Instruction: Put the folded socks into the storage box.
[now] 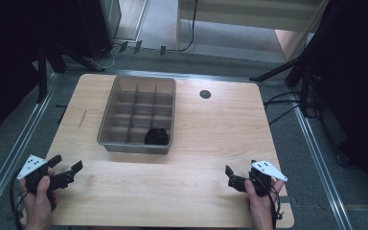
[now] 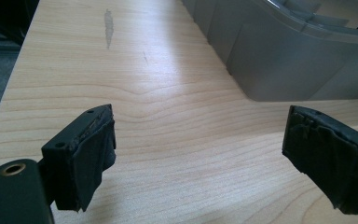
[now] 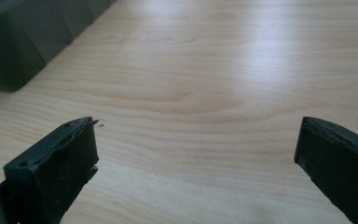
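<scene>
A grey compartment tray (image 1: pixel 106 125) stands on the wooden table (image 1: pixel 211 139), left of centre toward the back. A black object (image 1: pixel 156 136) lies in its front right compartment. My left gripper (image 1: pixel 68 163) is held over the front left corner of the table, open, with nothing between its jaws. In the left gripper view the left gripper (image 2: pixel 200 154) frames bare wood, and the tray's outer wall (image 2: pixel 284 65) stands ahead on the right. My right gripper (image 1: pixel 239 171) is low over the front right of the table. The right gripper (image 3: pixel 198 154) is open and empty, with the tray's corner (image 3: pixel 18 51) far left.
A small dark round spot (image 1: pixel 205 94) marks the table behind the tray's right side. A pale scuff (image 2: pixel 108 28) shows on the wood left of the tray. Dark stands and cables (image 1: pixel 287 103) lie on the floor around the table.
</scene>
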